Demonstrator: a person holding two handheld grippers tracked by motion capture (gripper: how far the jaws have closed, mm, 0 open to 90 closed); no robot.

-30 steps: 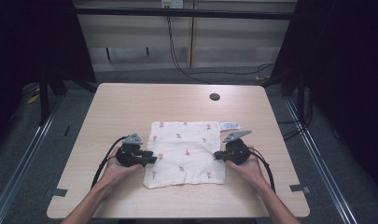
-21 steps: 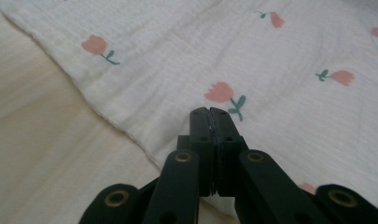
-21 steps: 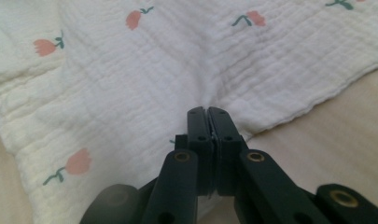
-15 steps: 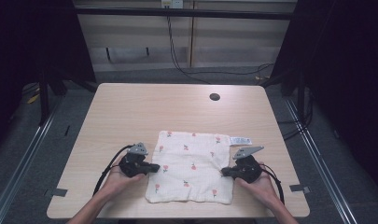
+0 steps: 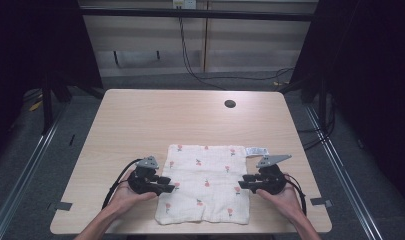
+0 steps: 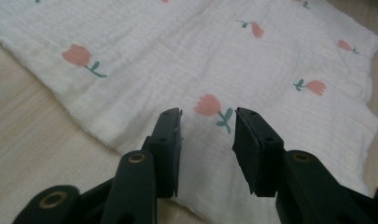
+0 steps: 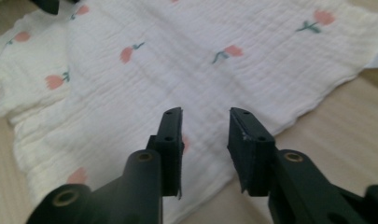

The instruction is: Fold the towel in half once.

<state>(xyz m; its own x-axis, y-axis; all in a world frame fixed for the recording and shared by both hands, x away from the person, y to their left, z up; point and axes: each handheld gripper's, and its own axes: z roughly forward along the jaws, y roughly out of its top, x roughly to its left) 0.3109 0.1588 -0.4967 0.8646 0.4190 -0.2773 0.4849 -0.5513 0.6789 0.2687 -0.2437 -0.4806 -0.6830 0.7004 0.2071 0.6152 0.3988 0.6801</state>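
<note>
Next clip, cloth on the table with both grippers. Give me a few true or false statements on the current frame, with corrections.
1. The cloth lies spread flat on the table. True.
2. The left gripper is clamped on the cloth. False: its jaws stand apart, nothing between them.
3. The right gripper is open. True.
4. The cloth is plain white. False: it carries small pink flowers.
5. A label sticks out at the cloth's far right corner. True.

No writing can be read; the small tag (image 5: 256, 150) on the cloth (image 5: 206, 182) is too blurred.
</note>
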